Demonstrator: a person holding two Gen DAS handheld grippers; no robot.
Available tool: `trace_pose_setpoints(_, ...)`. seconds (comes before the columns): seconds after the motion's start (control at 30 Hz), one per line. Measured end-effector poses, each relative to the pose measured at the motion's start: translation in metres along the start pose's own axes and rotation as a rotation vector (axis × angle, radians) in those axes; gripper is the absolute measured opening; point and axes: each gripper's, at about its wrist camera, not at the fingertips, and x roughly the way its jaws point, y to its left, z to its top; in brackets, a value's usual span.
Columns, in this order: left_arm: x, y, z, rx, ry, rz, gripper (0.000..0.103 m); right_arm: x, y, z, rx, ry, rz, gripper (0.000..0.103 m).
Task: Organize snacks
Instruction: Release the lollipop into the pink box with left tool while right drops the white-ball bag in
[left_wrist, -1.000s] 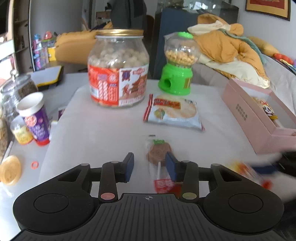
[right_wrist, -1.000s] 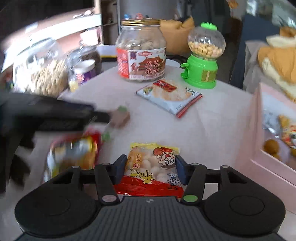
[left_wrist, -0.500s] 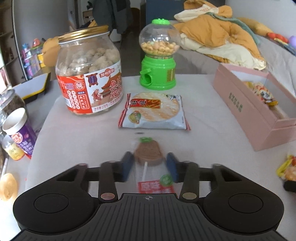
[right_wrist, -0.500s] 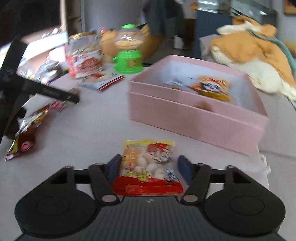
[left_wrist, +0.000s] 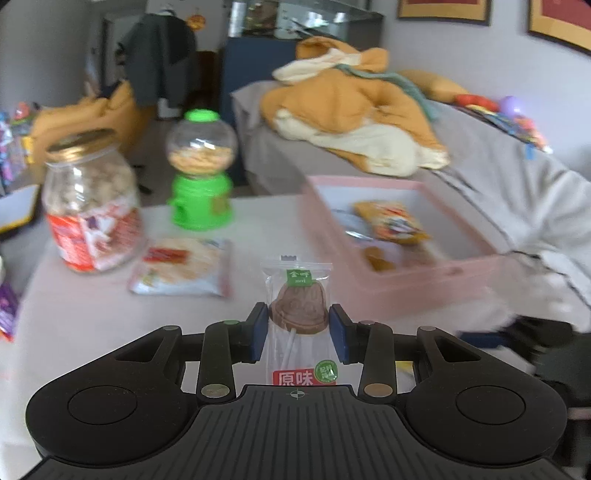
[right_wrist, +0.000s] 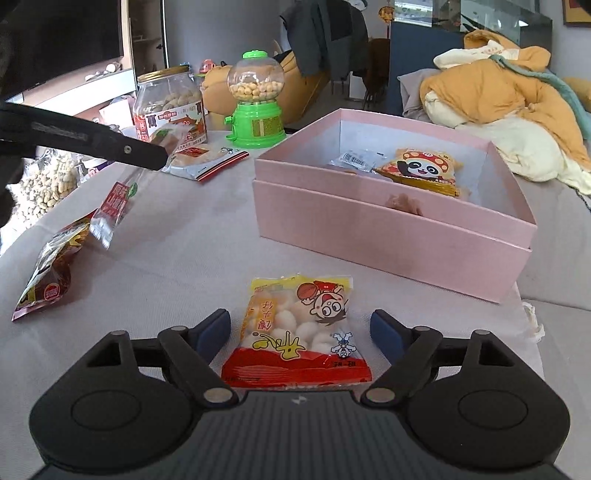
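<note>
My left gripper (left_wrist: 297, 326) is shut on a wrapped brown lollipop (left_wrist: 298, 308) and holds it in the air above the table, facing the pink box (left_wrist: 402, 286). The lollipop also shows in the right wrist view (right_wrist: 122, 192), hanging from the left gripper's fingers (right_wrist: 122, 149). My right gripper (right_wrist: 301, 330) is open, its jaws wide apart on either side of a yellow-and-red bag of white puffs (right_wrist: 297, 332) that lies on the table in front of the pink box (right_wrist: 388, 225). The box holds a panda snack bag (right_wrist: 421, 171) and other packets.
A large peanut jar (right_wrist: 170, 105), a green candy dispenser (right_wrist: 256, 101) and a flat cracker packet (right_wrist: 201, 158) stand at the table's far side. A red snack bag (right_wrist: 50, 271) lies at the left. A sofa with an orange blanket (right_wrist: 509, 107) is behind the box.
My left gripper has lifted the lollipop off the table and turned right toward the pink box. My right gripper has opened wide; the puff bag now lies loose between its jaws.
</note>
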Motion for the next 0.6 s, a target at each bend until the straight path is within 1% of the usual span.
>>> trace_pose_setpoints(0.1,-0.004,-0.018,-0.02,0.006,0.034,-0.04,0.041,0.0,0.002,0.0,-0.01,0.005,-0.001,0.087)
trace_pose_setpoints(0.2,-0.004,-0.027,-0.041,-0.005,0.055,-0.047,0.041,0.002,0.001,0.001,-0.019,0.019,0.016,0.092)
trace_pose_setpoints(0.3,-0.001,-0.031,-0.058,-0.017,0.078,-0.036,0.041,0.003,-0.002,0.002,-0.019,0.042,0.056,0.102)
trace_pose_setpoints(0.33,0.002,-0.031,-0.062,-0.022,0.088,-0.036,0.041,0.003,-0.001,0.002,-0.026,0.051,0.066,0.103)
trace_pose_setpoints(0.4,0.005,-0.031,-0.068,-0.036,0.116,-0.035,0.041,0.003,0.003,0.001,-0.052,0.062,0.056,0.103)
trace_pose_setpoints(0.6,0.004,-0.03,-0.073,-0.02,0.092,-0.033,0.042,0.003,0.001,0.001,-0.045,0.064,0.062,0.103)
